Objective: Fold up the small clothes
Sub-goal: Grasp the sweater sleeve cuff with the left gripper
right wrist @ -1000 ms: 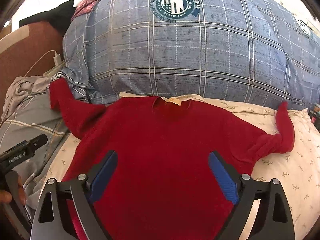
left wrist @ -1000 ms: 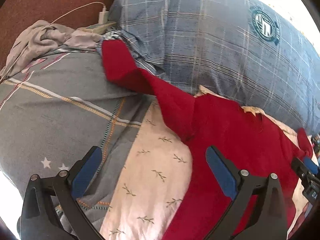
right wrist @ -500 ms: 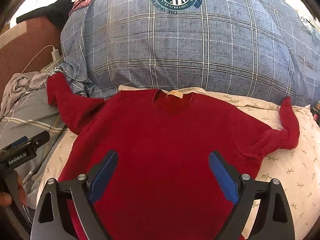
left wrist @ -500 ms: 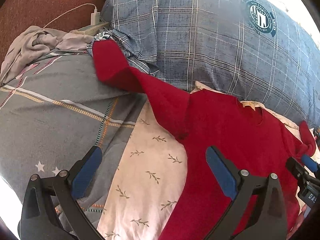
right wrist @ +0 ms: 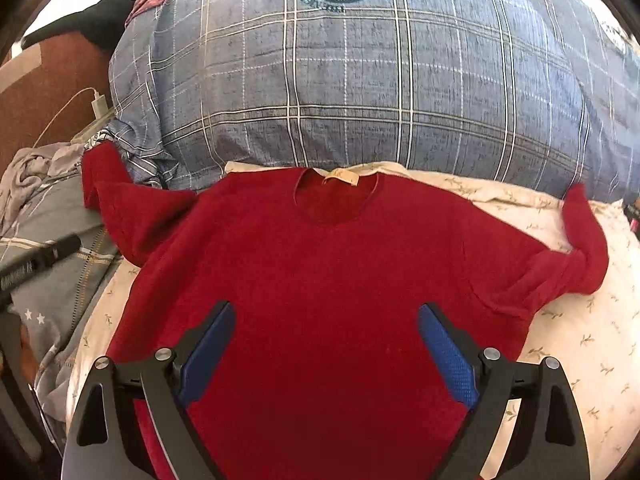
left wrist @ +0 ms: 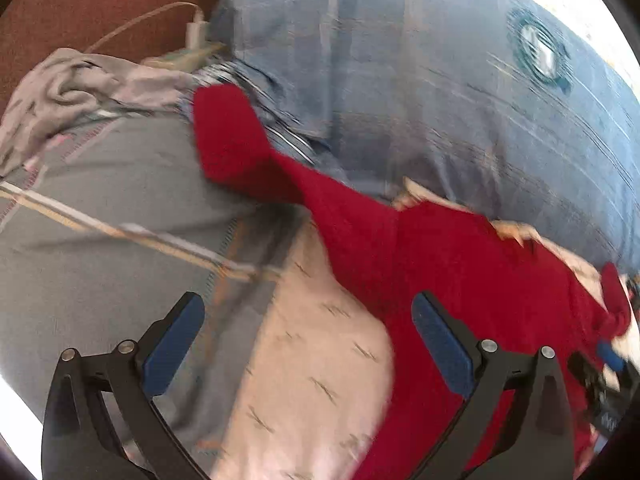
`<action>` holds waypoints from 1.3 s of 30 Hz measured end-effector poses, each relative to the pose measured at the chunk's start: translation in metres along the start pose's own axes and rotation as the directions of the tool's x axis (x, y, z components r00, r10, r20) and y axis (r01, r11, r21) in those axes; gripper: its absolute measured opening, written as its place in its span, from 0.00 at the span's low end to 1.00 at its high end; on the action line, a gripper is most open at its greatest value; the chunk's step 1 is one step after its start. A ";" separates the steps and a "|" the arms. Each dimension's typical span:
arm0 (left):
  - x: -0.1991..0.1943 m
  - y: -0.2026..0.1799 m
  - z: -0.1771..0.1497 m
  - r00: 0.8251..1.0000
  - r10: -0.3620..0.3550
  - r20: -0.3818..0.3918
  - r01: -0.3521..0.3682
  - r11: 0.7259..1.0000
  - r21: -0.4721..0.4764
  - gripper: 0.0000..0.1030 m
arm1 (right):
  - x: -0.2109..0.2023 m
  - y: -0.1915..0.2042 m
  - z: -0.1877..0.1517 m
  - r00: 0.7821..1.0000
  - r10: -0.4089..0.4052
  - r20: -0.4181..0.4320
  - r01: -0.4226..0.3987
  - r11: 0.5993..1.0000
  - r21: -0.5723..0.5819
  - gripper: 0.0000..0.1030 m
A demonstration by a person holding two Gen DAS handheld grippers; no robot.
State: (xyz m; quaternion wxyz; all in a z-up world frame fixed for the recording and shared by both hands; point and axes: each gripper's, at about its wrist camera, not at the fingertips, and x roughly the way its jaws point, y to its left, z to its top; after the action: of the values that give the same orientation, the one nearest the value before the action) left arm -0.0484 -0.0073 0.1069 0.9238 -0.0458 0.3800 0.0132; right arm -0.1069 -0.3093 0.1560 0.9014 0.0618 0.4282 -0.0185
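A red sweater (right wrist: 328, 276) is seen spread flat, front up, on a cream sheet printed with small sprigs (right wrist: 588, 344), its neckline and tan label (right wrist: 341, 177) lying just below a large blue plaid pillow (right wrist: 360, 92) that carries a round teal emblem. One sleeve (right wrist: 120, 200) is stretched out to the side, its cuff resting against the pillow's corner and over a grey quilt with stripes and stars (right wrist: 52, 280); the other sleeve (right wrist: 576, 256) is bent back on itself at the opposite side of the sheet. The right tool (right wrist: 326, 350) is held above the lower body of the sweater with its blue-padded jaws spread wide and nothing between them. The left tool (left wrist: 308, 344) is likewise held wide and empty, over the sheet just beside the sweater's edge, one finger over the grey quilt and the other over the red fabric; this view is smeared by motion blur. A crumpled grey garment (left wrist: 76, 96) is seen beyond the quilt, and a white charger with its cable (left wrist: 196, 32) lies near a brown surface (left wrist: 100, 8) behind it.
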 end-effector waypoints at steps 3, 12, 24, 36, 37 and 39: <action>0.010 0.018 0.023 0.998 0.059 0.034 -0.058 0.998 -0.009 1.00 | 0.003 -0.002 -0.002 1.000 0.005 -0.011 -0.005 1.000 0.005 0.91; 0.075 0.079 0.099 0.991 0.132 0.033 -0.126 0.983 -0.133 0.81 | 0.010 -0.001 0.000 0.999 0.044 -0.025 -0.044 0.999 -0.002 0.91; 0.132 0.067 0.113 0.987 0.154 -0.049 -0.158 0.984 -0.083 0.04 | 0.024 -0.009 0.003 0.997 0.055 -0.049 -0.054 0.998 0.015 0.91; 0.036 0.044 0.122 0.994 -0.039 0.106 0.046 0.997 -0.057 0.03 | 0.014 -0.009 0.002 0.998 0.056 -0.029 -0.055 0.998 0.022 0.91; 0.028 0.040 0.126 0.991 -0.057 0.123 0.064 0.997 -0.052 0.03 | 0.012 -0.010 0.002 0.998 0.057 -0.026 -0.057 0.998 0.023 0.91; 0.013 0.028 0.132 0.984 -0.104 0.146 0.111 0.993 -0.041 0.03 | 0.009 -0.011 0.002 0.998 0.055 -0.018 -0.054 0.998 0.029 0.91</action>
State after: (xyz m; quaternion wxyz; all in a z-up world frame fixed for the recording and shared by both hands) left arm 0.0520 0.0327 0.1886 0.9467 -0.0876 0.3090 -0.0243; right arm -0.1005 -0.3207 0.1488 0.8966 0.0863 0.4344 0.0006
